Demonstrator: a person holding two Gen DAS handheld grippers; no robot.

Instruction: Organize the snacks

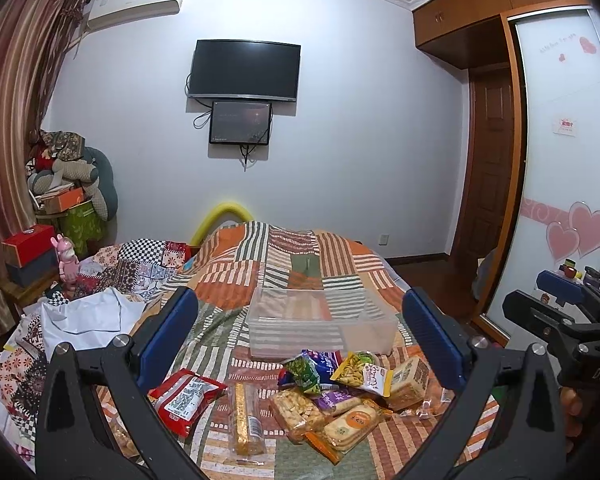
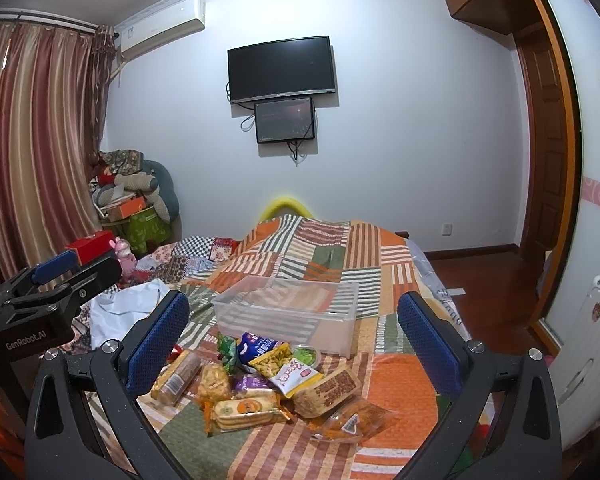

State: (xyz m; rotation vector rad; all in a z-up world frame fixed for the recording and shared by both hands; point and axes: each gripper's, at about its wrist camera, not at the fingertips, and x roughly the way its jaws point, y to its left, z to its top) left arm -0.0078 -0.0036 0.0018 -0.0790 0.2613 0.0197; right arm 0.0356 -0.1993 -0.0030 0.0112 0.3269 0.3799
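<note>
A pile of packaged snacks (image 1: 336,396) lies on the patchwork bedspread, also in the right wrist view (image 2: 260,380). A red packet (image 1: 186,398) and a long wafer pack (image 1: 246,416) lie left of the pile. A clear plastic bin (image 1: 320,320) stands empty just behind the snacks, also in the right wrist view (image 2: 288,312). My left gripper (image 1: 300,340) is open and empty, above and in front of the snacks. My right gripper (image 2: 294,340) is open and empty too, and shows at the right edge of the left wrist view (image 1: 560,304).
A crumpled white cloth (image 1: 88,316) and patterned quilts lie left on the bed. Boxes and a pink toy (image 1: 66,258) stand at the far left. A wardrobe with a sliding door (image 1: 560,160) is to the right. A white appliance (image 2: 592,360) stands at the right.
</note>
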